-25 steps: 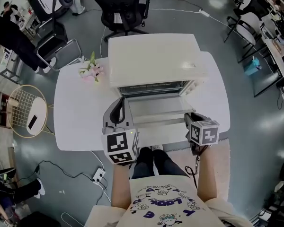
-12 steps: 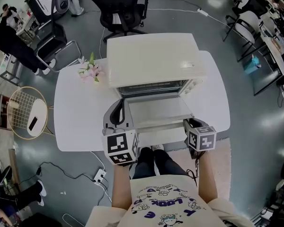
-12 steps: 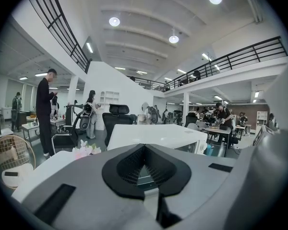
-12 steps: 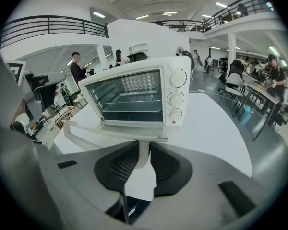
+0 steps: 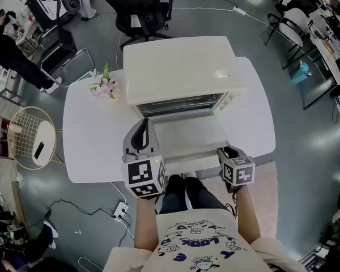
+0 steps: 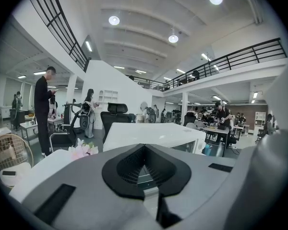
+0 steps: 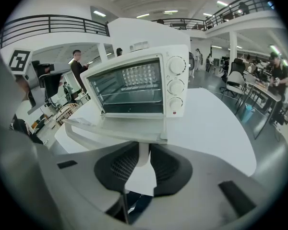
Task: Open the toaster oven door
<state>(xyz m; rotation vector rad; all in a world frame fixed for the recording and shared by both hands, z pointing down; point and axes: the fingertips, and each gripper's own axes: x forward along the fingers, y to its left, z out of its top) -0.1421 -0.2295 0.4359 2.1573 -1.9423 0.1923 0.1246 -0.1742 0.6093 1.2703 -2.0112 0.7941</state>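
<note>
A white toaster oven (image 5: 181, 67) stands on the white table (image 5: 90, 135). Its glass door (image 5: 187, 132) hangs open and lies almost flat toward me. In the right gripper view the oven (image 7: 139, 87) shows its lit cavity above the lowered door (image 7: 115, 131). My right gripper (image 5: 224, 152) is shut on the right end of the door handle (image 5: 198, 162); a white piece of the handle sits between its pads (image 7: 120, 169). My left gripper (image 5: 143, 123) hovers beside the door's left edge, tips together, holding nothing. Past it, the left gripper view shows the oven top (image 6: 153, 134).
Pink flowers (image 5: 103, 85) lie on the table left of the oven. A black office chair (image 5: 137, 4) stands behind the table, and a round wire rack (image 5: 27, 135) to its left. A power strip (image 5: 120, 210) lies on the floor. People stand at the far left.
My right gripper has sunk and come toward me with the handle, and the door has swung lower. The left gripper has stayed put.
</note>
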